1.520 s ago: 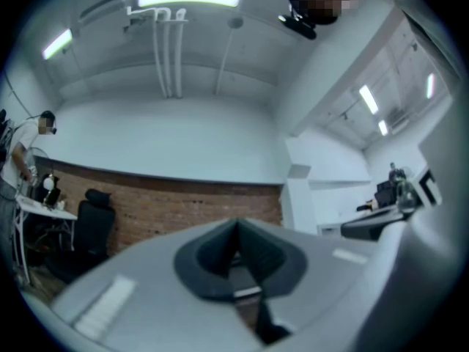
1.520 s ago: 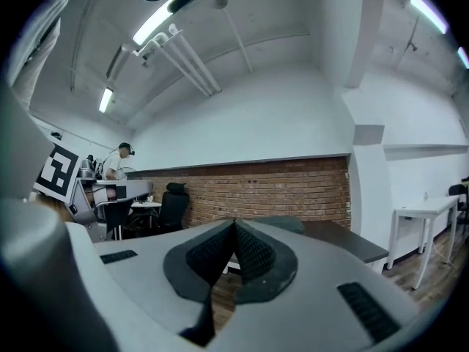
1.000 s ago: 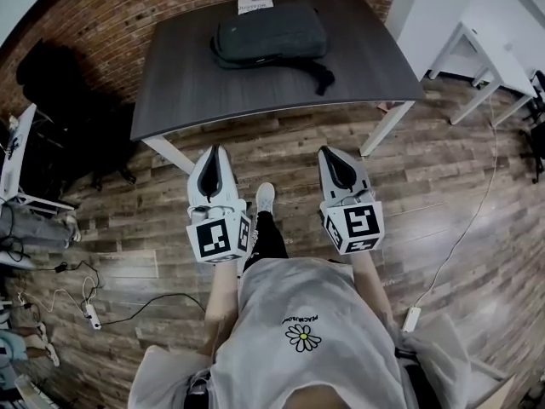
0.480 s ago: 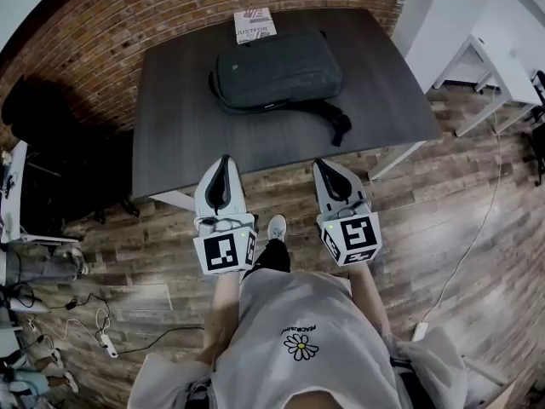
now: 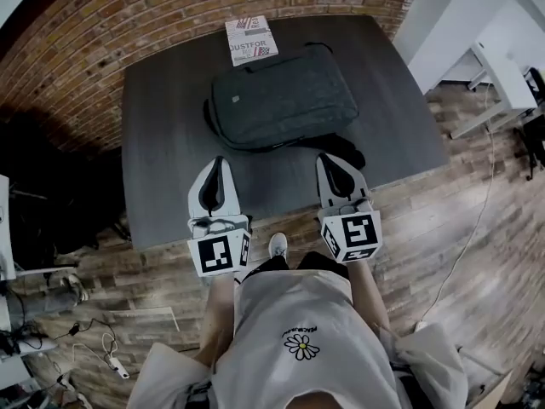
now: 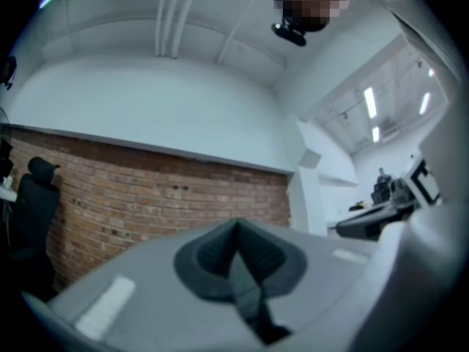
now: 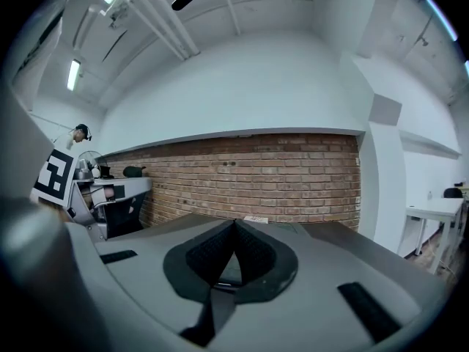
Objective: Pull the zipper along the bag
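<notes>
Lying beside the bag [image 5: 281, 96], a booklet [image 5: 250, 39] shares the table [image 5: 162, 143].

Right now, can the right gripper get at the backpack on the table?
Probably yes: the right gripper is over the near edge of the table, just short of the backpack, with nothing between them.

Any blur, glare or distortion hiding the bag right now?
Head view: sharp and evenly lit, fisheye bowing the table edges; backpack clear, no glare. Left gripper view: soft and blurry. Right gripper view: crisper, brick wall sharp, ceiling lamp bright.
</notes>
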Tool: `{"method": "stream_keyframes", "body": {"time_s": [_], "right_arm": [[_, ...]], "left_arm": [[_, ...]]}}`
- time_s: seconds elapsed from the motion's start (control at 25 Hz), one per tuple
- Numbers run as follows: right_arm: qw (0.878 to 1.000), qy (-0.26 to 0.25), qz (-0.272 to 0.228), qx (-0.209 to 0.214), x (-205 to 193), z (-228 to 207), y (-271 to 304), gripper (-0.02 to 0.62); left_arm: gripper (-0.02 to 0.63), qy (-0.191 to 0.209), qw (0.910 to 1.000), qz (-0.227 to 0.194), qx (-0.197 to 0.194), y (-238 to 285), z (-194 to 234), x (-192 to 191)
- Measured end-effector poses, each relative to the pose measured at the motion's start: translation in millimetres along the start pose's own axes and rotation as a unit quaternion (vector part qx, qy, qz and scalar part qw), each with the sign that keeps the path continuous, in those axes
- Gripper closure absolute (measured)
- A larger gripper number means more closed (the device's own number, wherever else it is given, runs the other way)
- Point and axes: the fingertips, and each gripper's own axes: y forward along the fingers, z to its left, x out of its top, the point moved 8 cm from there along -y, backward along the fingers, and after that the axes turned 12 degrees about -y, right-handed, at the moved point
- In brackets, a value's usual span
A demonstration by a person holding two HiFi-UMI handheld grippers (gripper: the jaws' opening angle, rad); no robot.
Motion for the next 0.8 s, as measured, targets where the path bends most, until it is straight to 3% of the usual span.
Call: {"method": "stream_keyframes", "body": {"time_s": [0.32, 0.8], "right_arm": [[0.999, 0.001, 0.04, -0.011, -21.3, -25.0, 33.3, 0.594], [0.997, -0.005, 0.082, 0.001, -45.6, -29.2, 49.6, 0.592]], "left_arm": [[0.606, -0.006, 0.9997, 0.022, 0.001, 41.5, -1.3, -20.1], [0.606, -0.003, 0.9992, 0.031, 0.024, 60.2, -16.1, -35.6]]}}
